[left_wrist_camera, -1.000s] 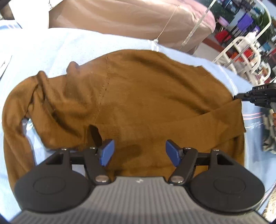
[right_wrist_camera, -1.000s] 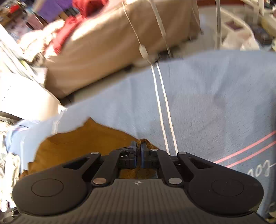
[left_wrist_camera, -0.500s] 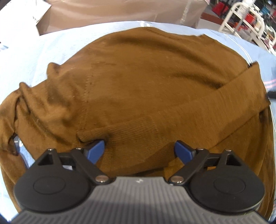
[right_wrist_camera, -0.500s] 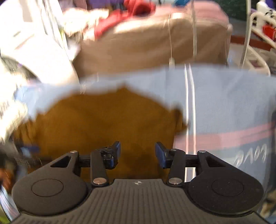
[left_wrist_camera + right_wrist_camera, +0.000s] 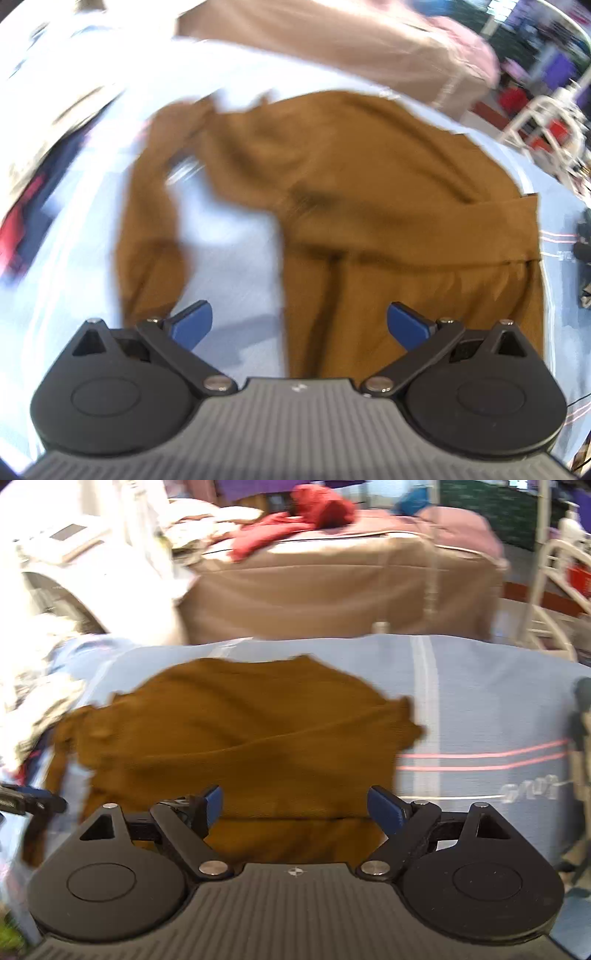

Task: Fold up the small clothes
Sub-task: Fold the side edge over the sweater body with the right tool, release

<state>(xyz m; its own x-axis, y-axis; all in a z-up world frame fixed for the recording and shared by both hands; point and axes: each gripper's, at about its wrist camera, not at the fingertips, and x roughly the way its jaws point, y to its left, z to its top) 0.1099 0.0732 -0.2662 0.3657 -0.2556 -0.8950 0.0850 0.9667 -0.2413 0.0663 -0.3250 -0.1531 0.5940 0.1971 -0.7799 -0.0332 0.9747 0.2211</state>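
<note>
On the light blue bed cover [image 5: 480,709] the brown sweater [image 5: 369,192] lay with one sleeve folded across, and the left gripper [image 5: 299,321] and right gripper [image 5: 295,805] hung wide and empty, probably to reach the other sleeve [image 5: 147,236].

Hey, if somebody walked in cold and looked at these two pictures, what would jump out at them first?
Most striking is the brown sweater spread on the light blue cloth, one sleeve folded across its body and the other trailing off to the side. Next come the left tool and right tool, both open above its near edge. Behind lies red clothing on a tan-covered surface.
</note>
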